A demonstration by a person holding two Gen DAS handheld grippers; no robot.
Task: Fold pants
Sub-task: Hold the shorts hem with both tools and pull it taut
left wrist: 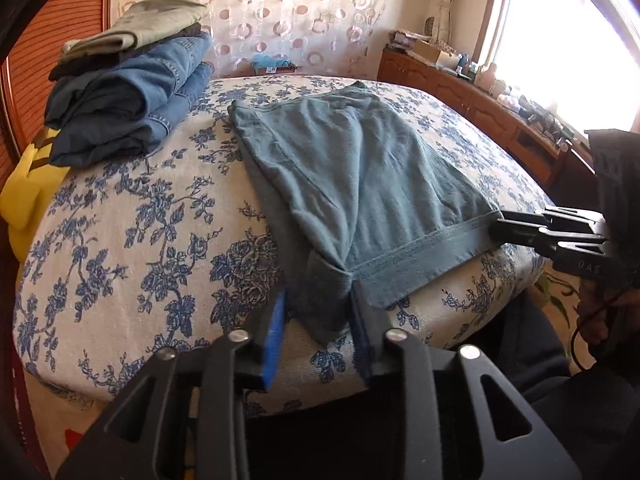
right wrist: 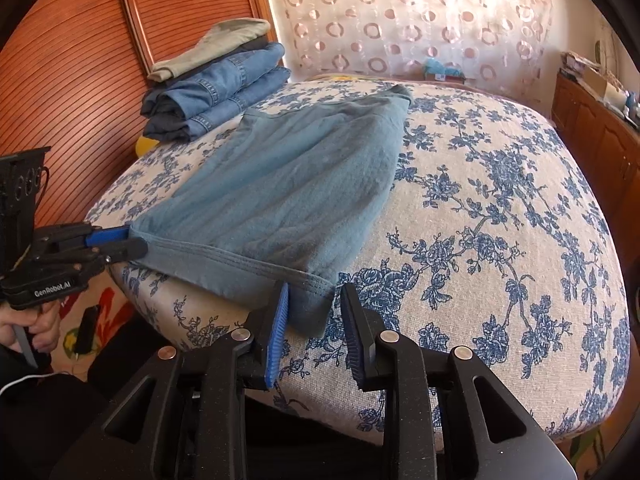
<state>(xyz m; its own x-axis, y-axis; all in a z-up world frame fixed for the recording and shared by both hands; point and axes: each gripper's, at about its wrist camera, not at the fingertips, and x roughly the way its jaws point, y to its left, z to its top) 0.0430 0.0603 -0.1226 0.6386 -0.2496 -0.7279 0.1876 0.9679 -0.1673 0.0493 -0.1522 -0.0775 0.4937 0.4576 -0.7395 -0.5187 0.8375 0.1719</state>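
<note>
Teal-blue pants (left wrist: pixel 340 168) lie folded flat on the flower-print bed (left wrist: pixel 120 240), hemmed edge at the near side, waist end toward the far side.

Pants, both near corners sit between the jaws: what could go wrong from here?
1. The pants hang over the bed edge; letting go may let that hem slide off.
2. The right gripper has cloth only by its left pad, so closing could miss the corner.
3. The left gripper holds bunched cloth, which may crease the fold.
</note>
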